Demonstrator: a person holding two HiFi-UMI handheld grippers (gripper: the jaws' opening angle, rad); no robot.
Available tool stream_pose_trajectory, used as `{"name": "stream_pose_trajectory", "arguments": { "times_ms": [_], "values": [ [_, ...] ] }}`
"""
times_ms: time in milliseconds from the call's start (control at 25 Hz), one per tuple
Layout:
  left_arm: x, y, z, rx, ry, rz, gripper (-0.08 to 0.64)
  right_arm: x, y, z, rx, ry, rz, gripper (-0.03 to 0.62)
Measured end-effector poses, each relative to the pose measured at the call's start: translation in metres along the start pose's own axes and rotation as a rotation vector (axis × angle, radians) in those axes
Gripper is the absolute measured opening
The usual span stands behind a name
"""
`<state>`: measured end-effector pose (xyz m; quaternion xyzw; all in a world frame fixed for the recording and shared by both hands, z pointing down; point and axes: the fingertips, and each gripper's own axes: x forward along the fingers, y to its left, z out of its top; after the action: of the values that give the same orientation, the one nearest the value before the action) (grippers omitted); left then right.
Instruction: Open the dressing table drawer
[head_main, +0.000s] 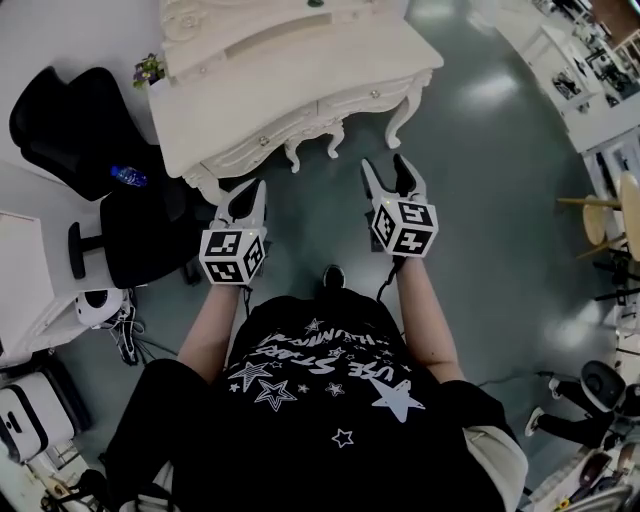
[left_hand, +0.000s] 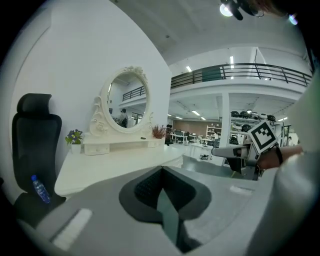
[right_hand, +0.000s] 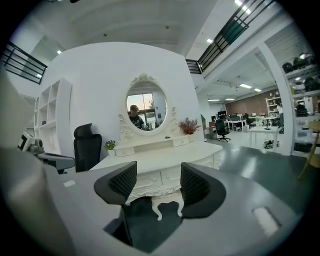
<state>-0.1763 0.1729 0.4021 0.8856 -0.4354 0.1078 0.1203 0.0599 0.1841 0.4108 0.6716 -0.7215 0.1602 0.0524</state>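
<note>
The left claw (head_main: 249, 196) has its jaws pressed together on nothing. The right claw (head_main: 392, 175) is spread apart and empty. Just ahead of both claws stands the table (head_main: 300, 75), its drawer (head_main: 262, 141) shut.

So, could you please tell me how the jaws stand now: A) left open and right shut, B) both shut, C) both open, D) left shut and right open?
D: the left gripper has its jaws together, the right gripper has them apart, with the dressing table beyond.
</note>
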Motion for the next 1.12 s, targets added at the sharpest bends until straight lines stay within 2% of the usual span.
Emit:
{"name": "stream_pose_trajectory", "arguments": {
  "times_ms": [240,640,1120],
  "values": [
    [0.066,-0.011,0.012,-0.03,0.001,0.034,0.002,0.043,-0.043,0.007,0.002,0.032,0.053,0.288],
    [0.144,-0.002,0.036,-0.055,-0.007,0.034,0.002,0.107,-0.091,0.028,0.017,0.044,0.056,0.288],
    [0.284,0.047,0.054,-0.067,0.045,-0.014,0.002,0.244,-0.137,0.053,0.007,0.12,0.031,0.288]
  ]
}}
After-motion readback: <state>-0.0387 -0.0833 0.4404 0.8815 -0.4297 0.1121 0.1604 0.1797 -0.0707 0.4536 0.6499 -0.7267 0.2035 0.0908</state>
